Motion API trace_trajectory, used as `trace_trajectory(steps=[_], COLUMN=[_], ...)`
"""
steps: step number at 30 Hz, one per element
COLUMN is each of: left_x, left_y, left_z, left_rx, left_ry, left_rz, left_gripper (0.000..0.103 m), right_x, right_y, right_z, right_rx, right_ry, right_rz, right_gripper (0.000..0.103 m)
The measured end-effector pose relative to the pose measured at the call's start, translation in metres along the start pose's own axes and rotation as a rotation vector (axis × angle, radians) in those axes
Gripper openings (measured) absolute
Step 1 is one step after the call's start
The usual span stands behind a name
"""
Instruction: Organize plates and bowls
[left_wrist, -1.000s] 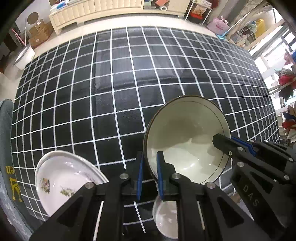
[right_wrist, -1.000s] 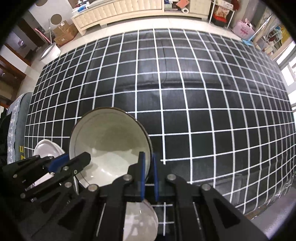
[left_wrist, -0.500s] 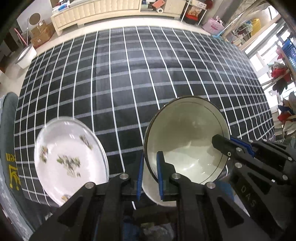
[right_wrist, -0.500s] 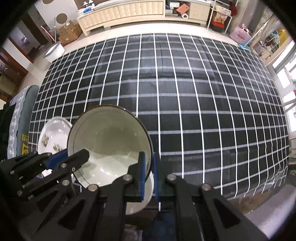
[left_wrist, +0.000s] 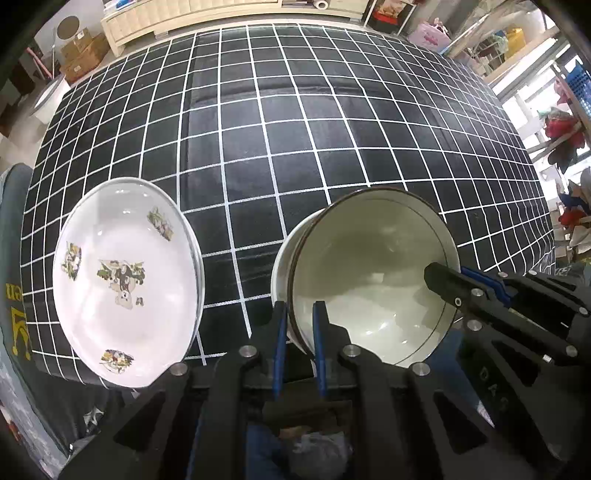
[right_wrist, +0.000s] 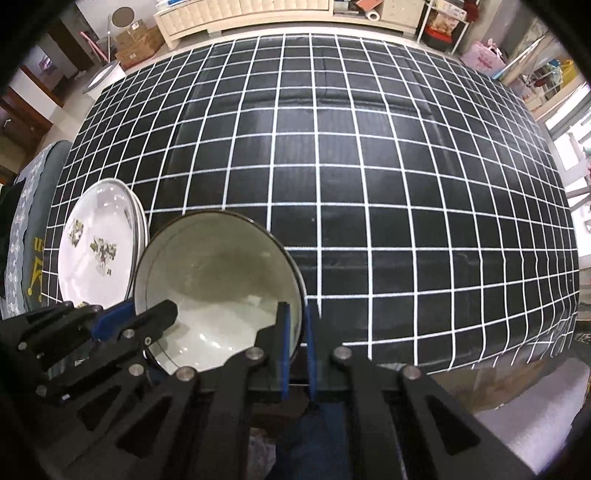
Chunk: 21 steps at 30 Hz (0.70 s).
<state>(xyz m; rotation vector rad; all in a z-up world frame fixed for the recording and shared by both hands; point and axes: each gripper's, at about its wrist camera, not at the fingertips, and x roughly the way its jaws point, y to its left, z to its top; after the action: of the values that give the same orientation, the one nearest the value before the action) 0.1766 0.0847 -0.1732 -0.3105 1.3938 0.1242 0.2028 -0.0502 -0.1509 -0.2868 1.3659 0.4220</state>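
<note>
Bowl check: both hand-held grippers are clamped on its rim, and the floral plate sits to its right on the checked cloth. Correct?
Not quite. The floral plate is to the left of the bowl, not the right; the left wrist view shows it. The rest stands: the left hand-held gripper and the right hand-held gripper both clamp the rim, and the plate is on the checked cloth.

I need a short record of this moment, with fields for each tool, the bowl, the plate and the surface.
left tool: shut on the bowl's left rim
right tool: shut on the bowl's right rim
bowl: cream inside, dark rim, empty, tilted toward the cameras, held by both tools
plate: white with a flower pattern, on the cloth to the left of the bowl
cloth: black with a white grid
</note>
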Motion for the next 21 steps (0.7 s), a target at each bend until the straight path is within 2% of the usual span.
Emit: trace_trajectory(steps=[15,21], left_x=[0.004,0.004], left_y=[-0.001,-0.001], left_z=[0.002,0.002], left_rx=[0.016,0.034], left_ry=[-0.002,-0.015], left_rz=[0.018,0.025], left_gripper=[0.012,0.013], right_x=[0.012,0.009], right_y=[-0.002,-0.003], right_z=[0.0,-0.001], right_rx=[-0.011,-0.023], right_ry=[0.044,0.021], right_rz=[-0.004,0.001], right_gripper=[0.011,0.011])
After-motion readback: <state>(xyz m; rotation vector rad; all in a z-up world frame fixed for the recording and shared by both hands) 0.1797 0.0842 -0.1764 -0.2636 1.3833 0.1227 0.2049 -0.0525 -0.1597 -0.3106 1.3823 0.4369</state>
